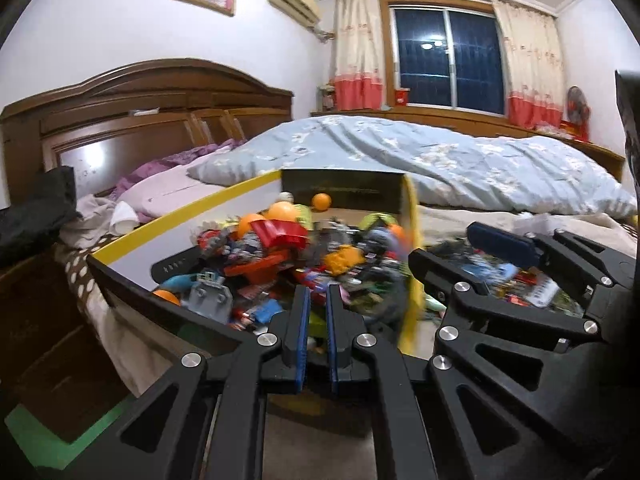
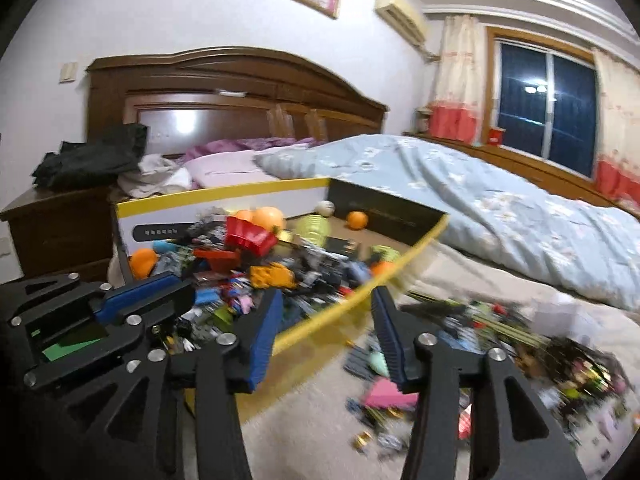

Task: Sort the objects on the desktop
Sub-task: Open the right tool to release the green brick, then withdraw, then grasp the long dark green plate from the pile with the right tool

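A cardboard box with a yellow rim (image 1: 180,216) (image 2: 240,192) lies on the bed, heaped with small plastic toys (image 1: 280,256) (image 2: 256,256) and orange balls (image 1: 321,201) (image 2: 357,220). More loose toy pieces (image 2: 500,320) (image 1: 532,284) are scattered on the beige sheet to the right of the box. My left gripper (image 1: 317,292) (image 2: 184,292) hovers over the box's near edge with its blue pads nearly together; I see nothing gripped. My right gripper (image 2: 327,294) (image 1: 442,242) stands open above the box's right rim, with nothing between its fingers.
A light blue quilt (image 2: 500,208) covers the bed behind the box. A wooden headboard (image 2: 240,92) and a nightstand with a black cloth (image 2: 92,156) stand at the left. A pink piece (image 2: 384,394) lies on the sheet near the right gripper.
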Motion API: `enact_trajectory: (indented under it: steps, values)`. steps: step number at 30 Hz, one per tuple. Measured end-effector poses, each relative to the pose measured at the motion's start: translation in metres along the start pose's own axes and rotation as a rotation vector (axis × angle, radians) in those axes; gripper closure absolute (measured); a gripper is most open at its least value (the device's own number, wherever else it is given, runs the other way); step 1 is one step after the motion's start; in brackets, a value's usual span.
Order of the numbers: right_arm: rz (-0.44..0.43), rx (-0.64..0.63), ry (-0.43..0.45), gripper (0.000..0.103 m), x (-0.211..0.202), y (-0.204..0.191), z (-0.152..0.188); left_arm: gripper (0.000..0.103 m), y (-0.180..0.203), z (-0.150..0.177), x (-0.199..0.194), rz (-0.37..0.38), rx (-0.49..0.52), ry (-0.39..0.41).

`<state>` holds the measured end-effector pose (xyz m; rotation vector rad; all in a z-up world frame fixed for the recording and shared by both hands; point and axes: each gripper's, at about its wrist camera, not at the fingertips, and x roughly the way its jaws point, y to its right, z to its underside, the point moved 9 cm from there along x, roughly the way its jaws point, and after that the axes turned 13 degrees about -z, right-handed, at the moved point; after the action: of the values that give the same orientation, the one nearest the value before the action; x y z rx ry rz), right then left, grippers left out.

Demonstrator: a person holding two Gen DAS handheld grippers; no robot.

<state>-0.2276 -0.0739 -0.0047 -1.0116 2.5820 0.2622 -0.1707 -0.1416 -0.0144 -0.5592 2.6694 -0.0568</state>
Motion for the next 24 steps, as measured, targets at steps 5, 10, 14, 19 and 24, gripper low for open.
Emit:
enact_trajectory:
  steps: [5, 10, 14, 19, 24]
  values:
    - [0.043, 0.037, -0.016, 0.051, -0.036, 0.007, 0.019, 0.095, 0.019, 0.011, -0.032, 0.058, 0.022, 0.061]
    - [0.069, 0.044, -0.055, 0.051, -0.057, 0.015, 0.040, 0.089, 0.037, 0.023, -0.048, 0.077, 0.065, 0.092]
    - [0.072, 0.071, -0.098, 0.051, -0.064, 0.030, 0.062, 0.089, 0.063, 0.036, -0.049, 0.140, 0.123, 0.059]
    - [0.095, 0.118, -0.151, 0.051, -0.064, 0.054, 0.089, 0.088, 0.094, 0.057, -0.041, 0.216, 0.202, -0.027]
    - [0.063, 0.155, -0.190, 0.051, -0.047, 0.068, 0.119, 0.088, 0.116, 0.078, -0.021, 0.246, 0.294, -0.099]
